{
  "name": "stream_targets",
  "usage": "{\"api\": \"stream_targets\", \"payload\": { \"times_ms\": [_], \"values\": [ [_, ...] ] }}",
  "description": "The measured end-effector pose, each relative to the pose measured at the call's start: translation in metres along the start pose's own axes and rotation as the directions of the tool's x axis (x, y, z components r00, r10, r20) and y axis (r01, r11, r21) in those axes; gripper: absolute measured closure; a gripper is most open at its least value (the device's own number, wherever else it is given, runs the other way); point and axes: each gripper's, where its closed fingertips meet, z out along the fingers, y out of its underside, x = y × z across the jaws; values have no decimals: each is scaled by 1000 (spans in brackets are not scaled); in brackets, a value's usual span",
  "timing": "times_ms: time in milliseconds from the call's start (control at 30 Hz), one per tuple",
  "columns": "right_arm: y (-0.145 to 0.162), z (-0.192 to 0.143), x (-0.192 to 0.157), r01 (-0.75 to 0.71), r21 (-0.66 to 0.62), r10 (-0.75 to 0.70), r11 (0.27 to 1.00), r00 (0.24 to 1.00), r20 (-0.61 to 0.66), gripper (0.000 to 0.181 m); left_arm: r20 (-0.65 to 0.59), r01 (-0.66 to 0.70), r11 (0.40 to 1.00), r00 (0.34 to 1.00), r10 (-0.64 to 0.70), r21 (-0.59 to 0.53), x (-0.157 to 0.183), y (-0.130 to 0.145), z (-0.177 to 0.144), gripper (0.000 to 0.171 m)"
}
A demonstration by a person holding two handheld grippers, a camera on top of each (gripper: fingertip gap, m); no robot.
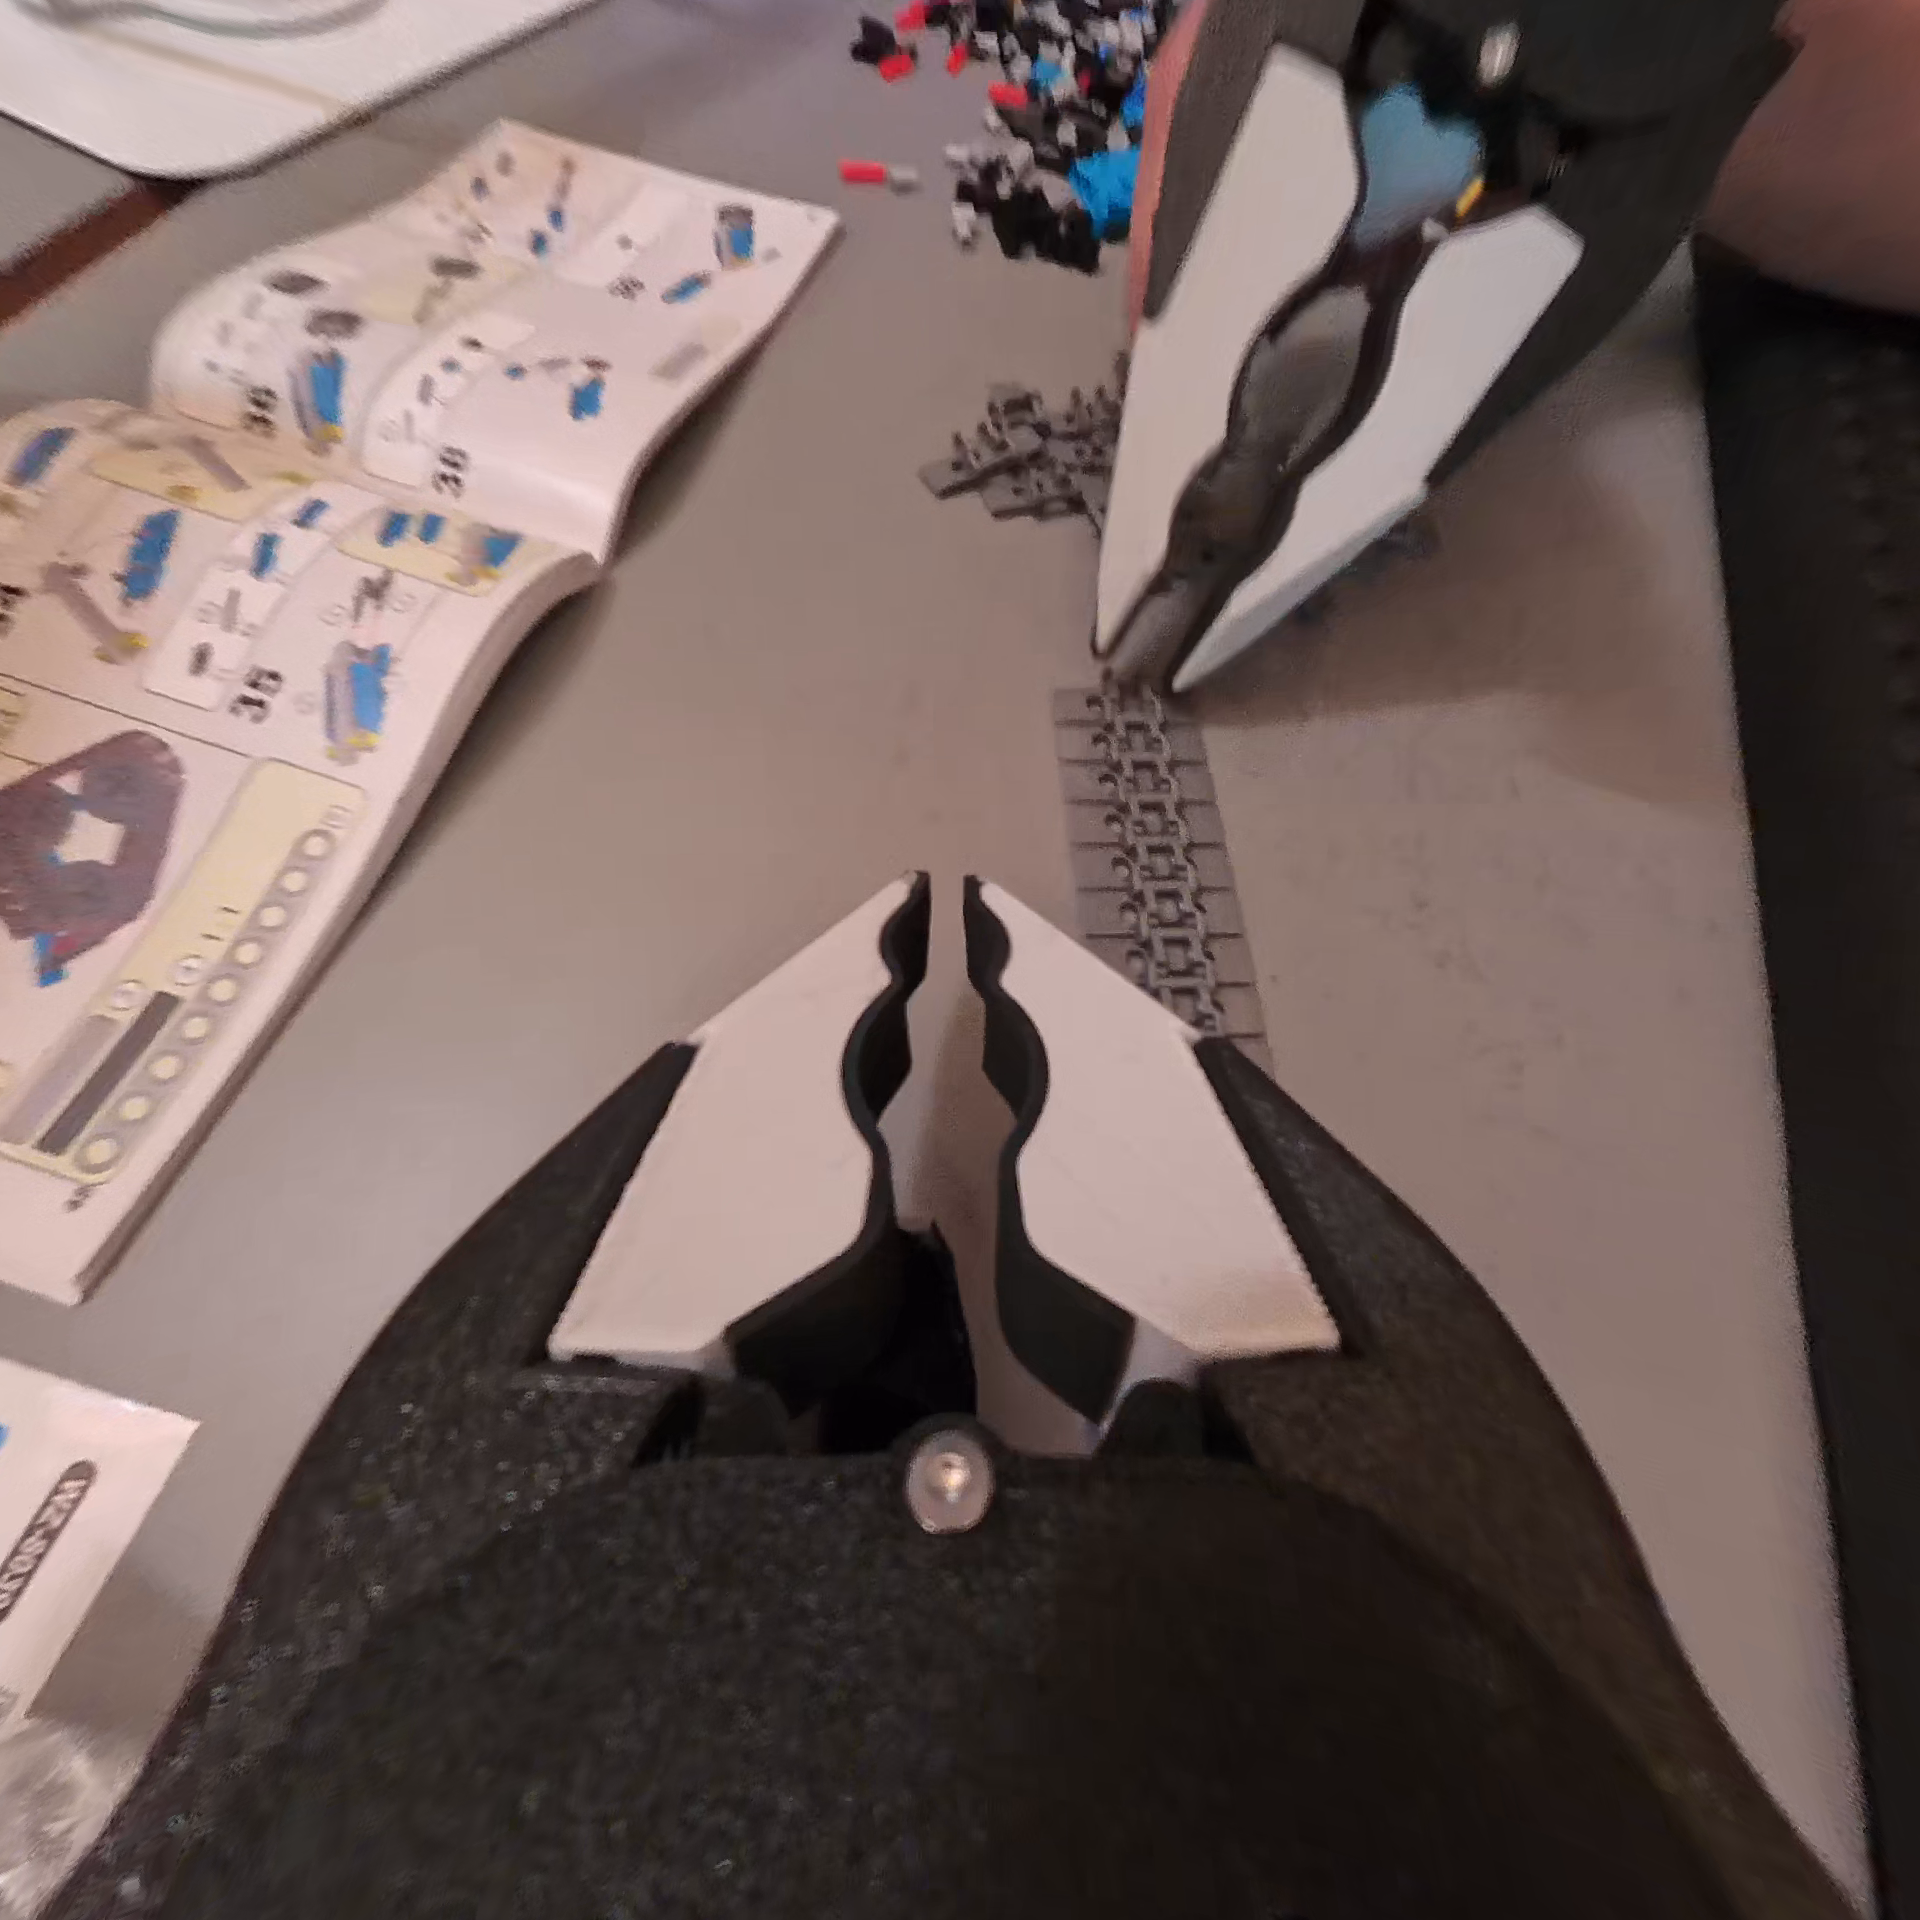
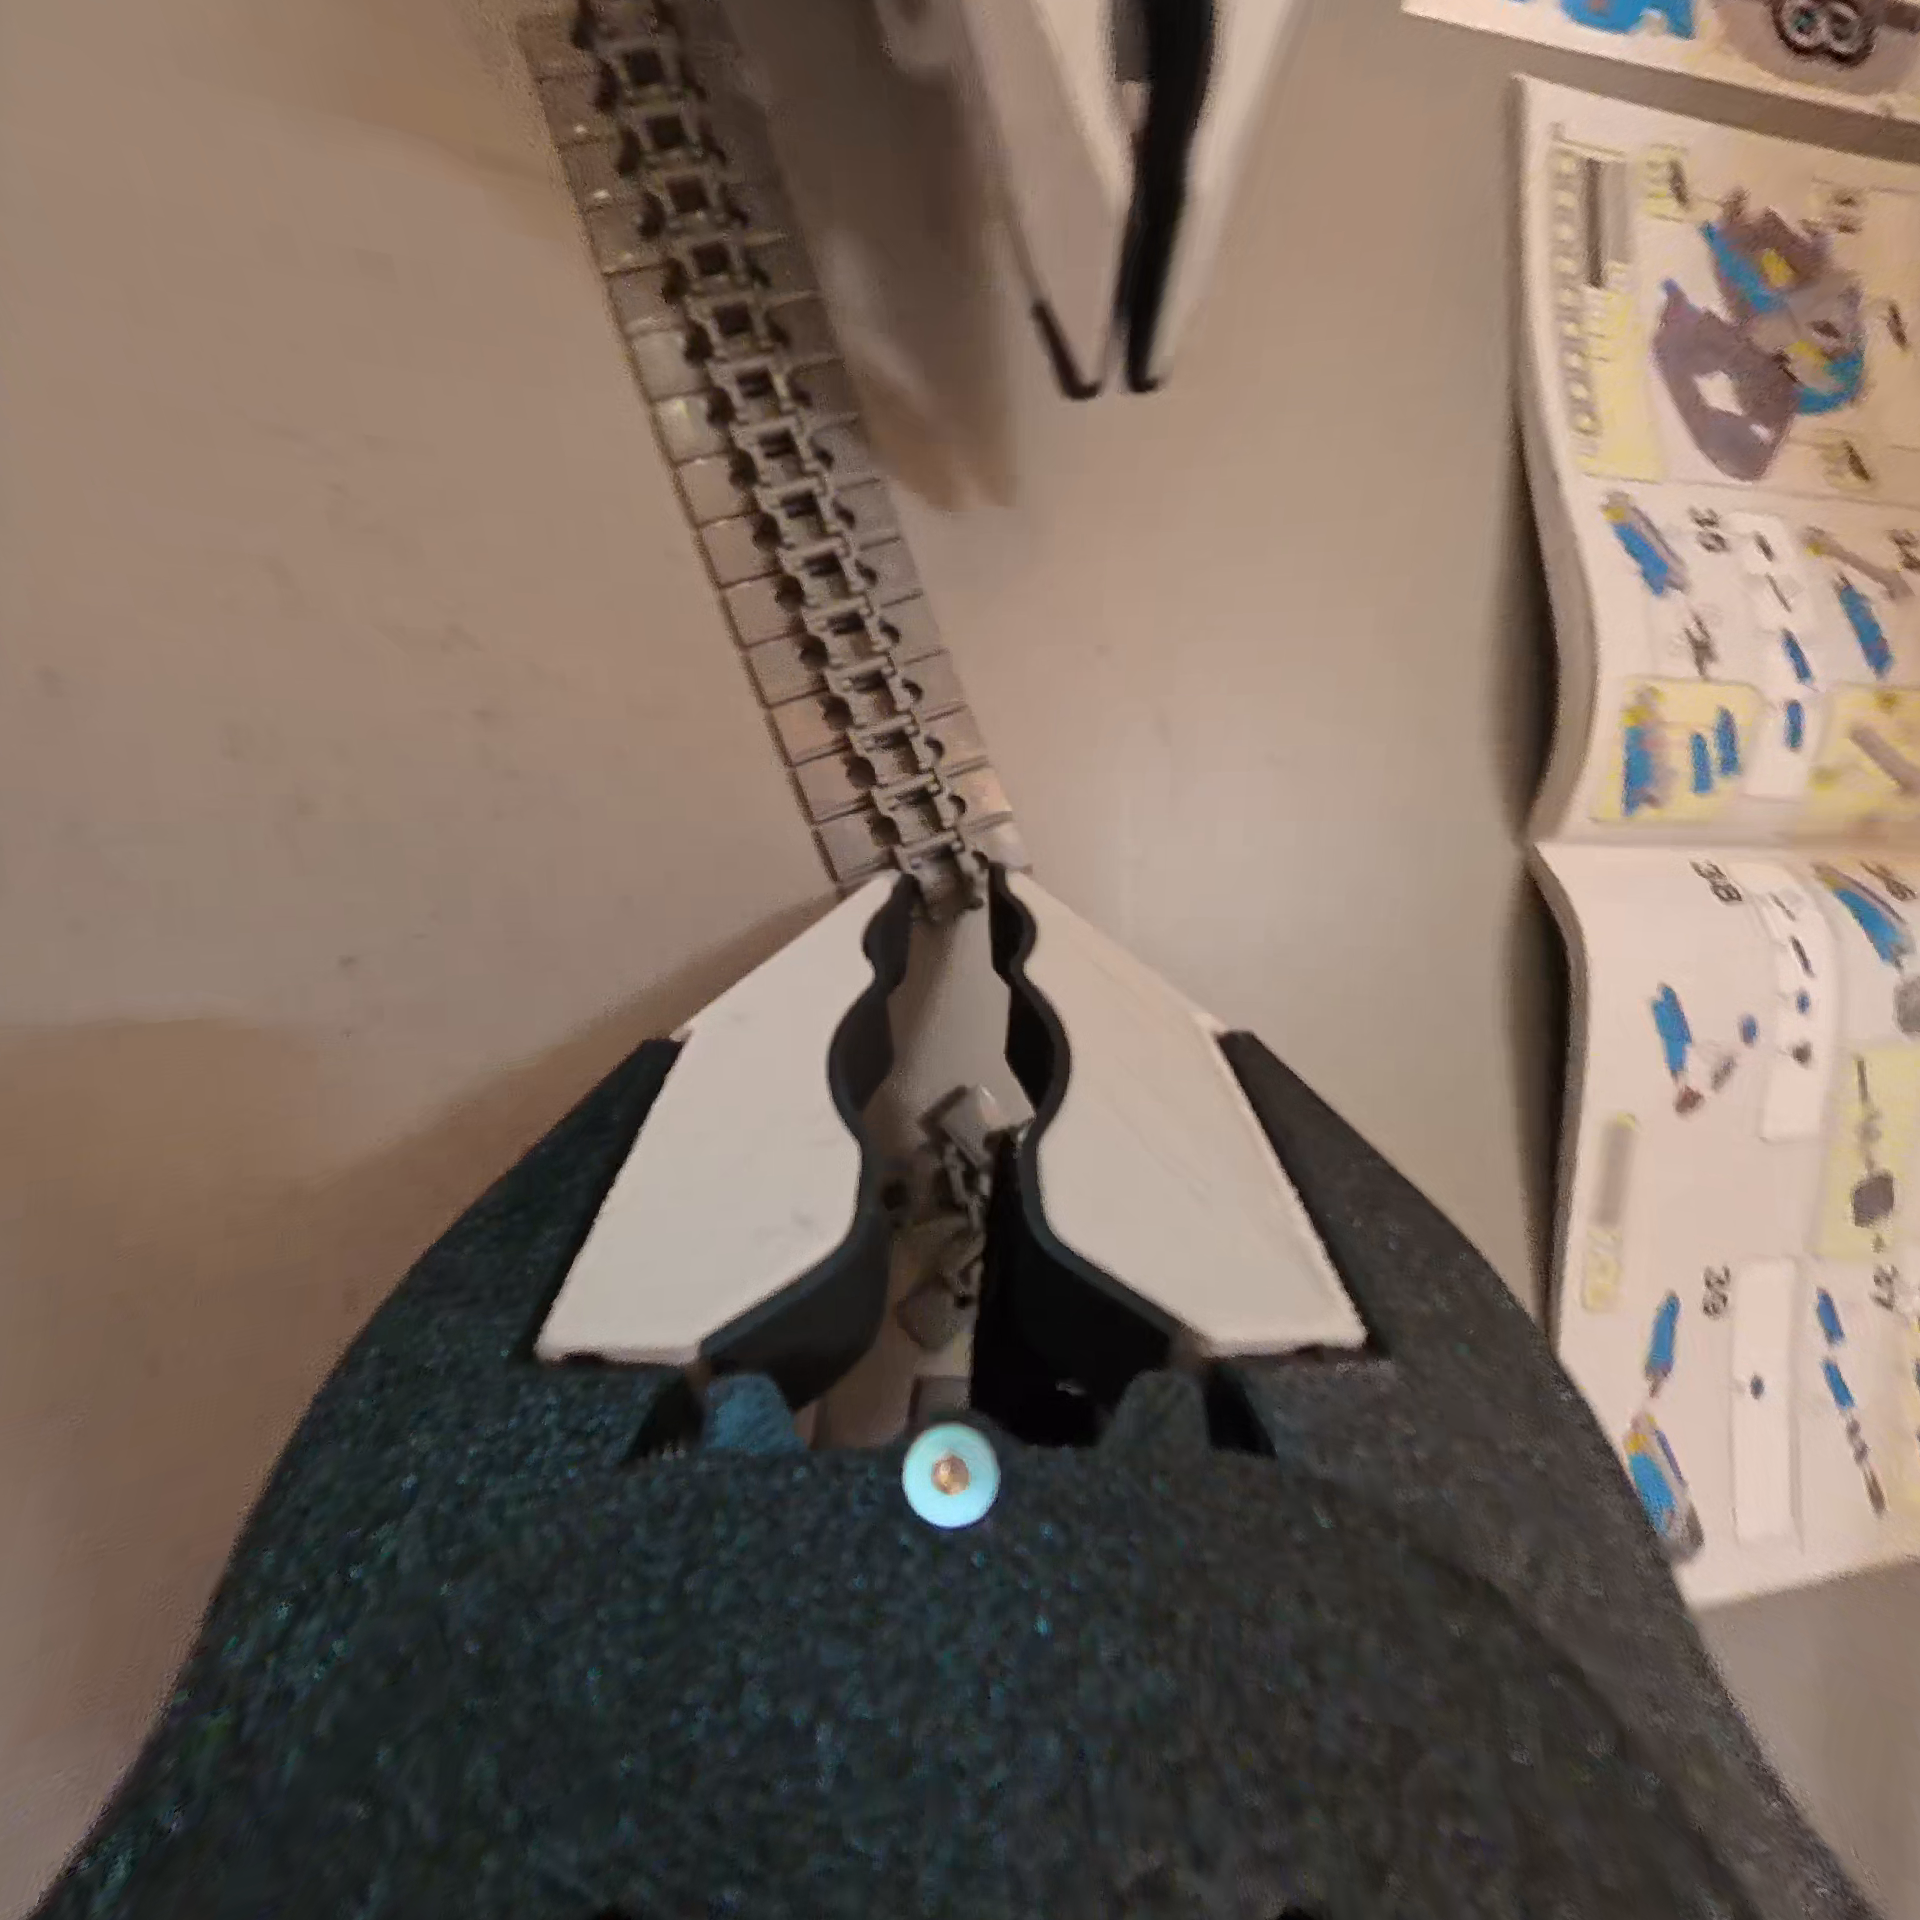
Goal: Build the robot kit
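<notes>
A strip of grey linked track pieces lies flat on the grey table, and it also runs up the middle of the right wrist view. My right gripper is shut on the near end of this strip, with several loose grey links showing between its fingers. It also shows in the left wrist view, tips down on the strip's far end. My left gripper is shut and empty, hovering just left of the strip; it appears blurred in the right wrist view.
An open instruction booklet lies left of the strip, and it also shows in the right wrist view. A pile of small black, blue and red bricks and loose grey track links sit farther back. A black mat borders the right. My hands' fingertips stand some 9 centimetres from each other.
</notes>
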Motion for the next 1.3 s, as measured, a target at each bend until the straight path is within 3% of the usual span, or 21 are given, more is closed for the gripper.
{"api": "stream_targets", "payload": {
  "times_ms": [100, 233, 400, 500, 633, 733, 933, 1300],
  "values": [
    [-20, -13, 1, -73, 54, 75, 996, 996, -46, 160, 15, -9, 998, 1000, 10, -58, 0, 8, 6, 166],
    [-86, -4, -53, -157, 269, 141, 950, 987, 81, 138, 42, -12, 997, 999, 15, -80, -4, 10, 9, 166],
    [-119, 46, -73, -92, 211, 97, 973, 995, -11, 135, 15, 88, 989, 996, -90, 117, -17, -16, -9, 164],
    [-133, 64, -85, -109, 200, 99, 974, 993, 59, 140, -81, 171, 959, 984, -157, 224, -20, -29, -22, 160],
    [-140, 74, -91, -65, 192, 57, 979, 997, 45, 148, -166, 259, 913, 962, -215, 316, -26, -41, -35, 158],
    [-139, 80, -95, -83, 170, 72, 982, 995, 68, 148, -216, 297, 897, 947, -236, 326, -27, -43, -37, 157],
    [-140, 74, -95, -153, 185, 132, 971, 984, 122, 147, -229, 302, 904, 944, -239, 302, -26, -41, -34, 156],
    [-127, 69, -87, -191, 163, 174, 968, 978, 112, 148, -216, 281, 919, 950, -226, 277, -23, -39, -29, 155]
  ]
}}
